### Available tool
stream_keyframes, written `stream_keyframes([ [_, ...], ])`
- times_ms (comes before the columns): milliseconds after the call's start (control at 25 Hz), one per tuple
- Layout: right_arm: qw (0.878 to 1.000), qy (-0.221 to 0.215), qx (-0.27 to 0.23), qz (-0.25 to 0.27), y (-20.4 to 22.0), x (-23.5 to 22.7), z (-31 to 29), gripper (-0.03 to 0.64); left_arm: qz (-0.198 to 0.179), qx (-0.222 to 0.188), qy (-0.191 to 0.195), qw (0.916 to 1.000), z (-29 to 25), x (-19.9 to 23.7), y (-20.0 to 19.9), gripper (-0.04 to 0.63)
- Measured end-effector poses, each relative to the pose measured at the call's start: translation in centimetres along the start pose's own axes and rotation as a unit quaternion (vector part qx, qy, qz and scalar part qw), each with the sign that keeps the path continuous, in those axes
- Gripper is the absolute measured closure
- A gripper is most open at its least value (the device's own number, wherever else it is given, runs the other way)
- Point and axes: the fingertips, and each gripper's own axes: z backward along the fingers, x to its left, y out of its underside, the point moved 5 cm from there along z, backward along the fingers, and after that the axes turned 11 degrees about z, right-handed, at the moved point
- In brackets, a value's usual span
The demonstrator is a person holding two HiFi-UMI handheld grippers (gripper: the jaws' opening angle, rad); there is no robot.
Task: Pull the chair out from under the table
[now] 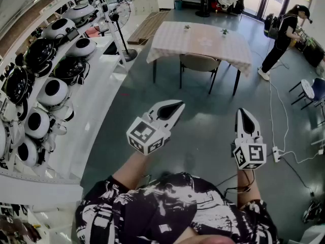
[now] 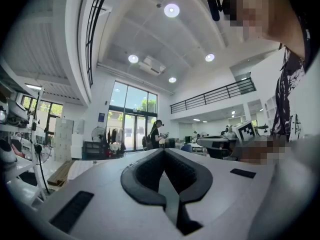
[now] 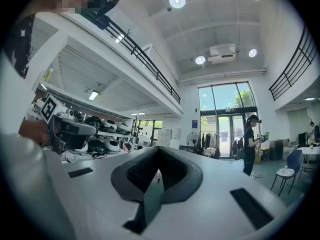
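A beige chair (image 1: 199,63) stands tucked under the near side of a table (image 1: 167,37) covered with a pale checked cloth, far ahead across the grey floor. Two small plants sit on the tabletop. My left gripper (image 1: 179,105) and right gripper (image 1: 242,112) are held level in front of me, well short of the chair. Both are shut with nothing between their jaws. In the left gripper view the left gripper (image 2: 164,152) points toward distant glass doors. In the right gripper view the right gripper (image 3: 157,150) faces the same hall.
A long white shelf (image 1: 86,136) with several round black-and-white devices runs along the left. A standing fan (image 1: 121,15) and wooden planks (image 1: 147,27) lie beyond it. A person in black (image 1: 282,34) stands at the right, near a blue chair (image 1: 316,90) and floor cables (image 1: 277,154).
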Motion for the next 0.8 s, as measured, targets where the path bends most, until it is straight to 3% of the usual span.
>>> stream_keyframes([
  [640,1.000,-0.005,0.002,-0.001,0.41,-0.02,-0.11,0.620,0.000,0.003,0.001,1.0000,-0.32,-0.04,0.25,0.595],
  [800,1.000,-0.007,-0.020,-0.011,0.12,0.03,-0.05,0.620,0.000,0.004,0.002,1.0000,-0.17,-0.06,0.20,0.597],
])
